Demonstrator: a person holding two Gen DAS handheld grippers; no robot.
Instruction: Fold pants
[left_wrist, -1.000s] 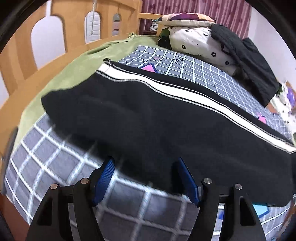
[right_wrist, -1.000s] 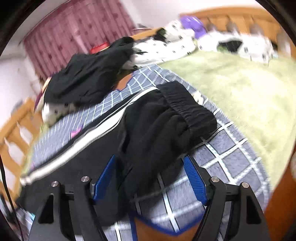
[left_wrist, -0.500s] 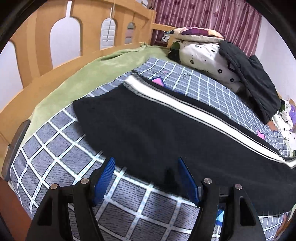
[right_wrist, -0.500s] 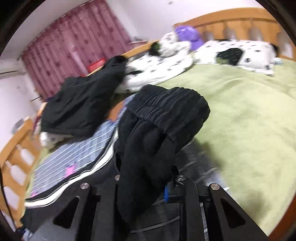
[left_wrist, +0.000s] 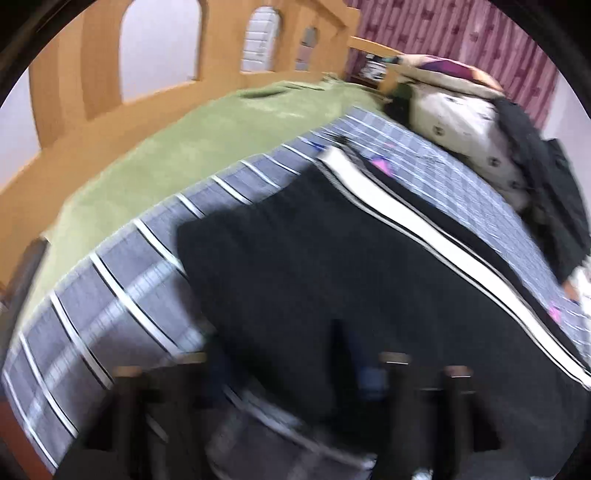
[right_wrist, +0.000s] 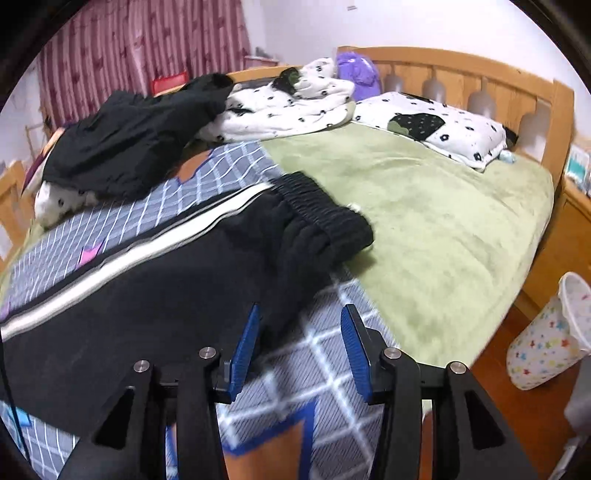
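Observation:
Black pants (left_wrist: 362, 280) with a white side stripe (left_wrist: 424, 236) lie stretched along a grey checked blanket (left_wrist: 122, 280) on the bed. In the right wrist view the pants (right_wrist: 155, 295) end in a bunched elastic waistband (right_wrist: 325, 210) lying on the blanket. My right gripper (right_wrist: 299, 347) is open and empty, just in front of the waistband fabric. My left gripper (left_wrist: 291, 373) is heavily blurred; its fingers sit at the near edge of the pant leg, and I cannot tell how the jaws stand.
A green bedspread (right_wrist: 436, 214) covers the bed. Spotted pillows (right_wrist: 436, 125) and a pile of black clothes (right_wrist: 136, 144) lie at the far side. A wooden headboard (right_wrist: 480, 85) and footboard (left_wrist: 92, 74) bound the bed. A patterned bin (right_wrist: 550, 336) stands on the floor at right.
My right gripper has let go of the waistband and opened; the waistband dropped back onto the bed. My left gripper moved fast toward the pant leg, which blurs its view.

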